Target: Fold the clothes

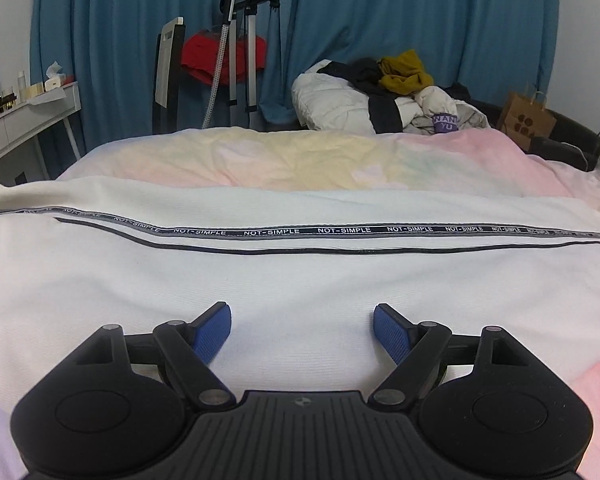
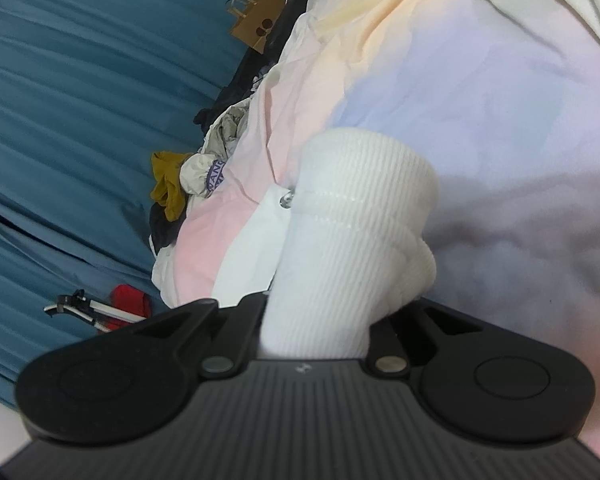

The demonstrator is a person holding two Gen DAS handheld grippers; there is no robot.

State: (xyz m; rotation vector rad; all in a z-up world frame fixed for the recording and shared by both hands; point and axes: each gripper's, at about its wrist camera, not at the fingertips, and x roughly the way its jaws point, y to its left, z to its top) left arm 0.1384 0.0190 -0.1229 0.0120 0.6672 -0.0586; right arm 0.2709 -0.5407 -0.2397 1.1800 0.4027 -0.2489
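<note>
A white garment [image 1: 300, 280] with a black "NOT-SIMPLE" tape stripe [image 1: 340, 232] lies spread flat across the bed. My left gripper [image 1: 302, 328] is open just above it, blue pads [image 1: 216, 332] wide apart and empty. In the right wrist view my right gripper [image 2: 316, 320] is shut on the garment's white ribbed cuff [image 2: 364, 208], which bunches up between the fingers and hides the pads. This camera is rolled sideways.
A pastel duvet [image 1: 300, 160] covers the bed. A pile of clothes [image 1: 384, 92] and a brown paper bag [image 1: 526, 120] sit at its far side. Blue curtains [image 1: 420, 20], a garment steamer stand [image 1: 236, 48] and a white desk [image 1: 28, 116] stand behind.
</note>
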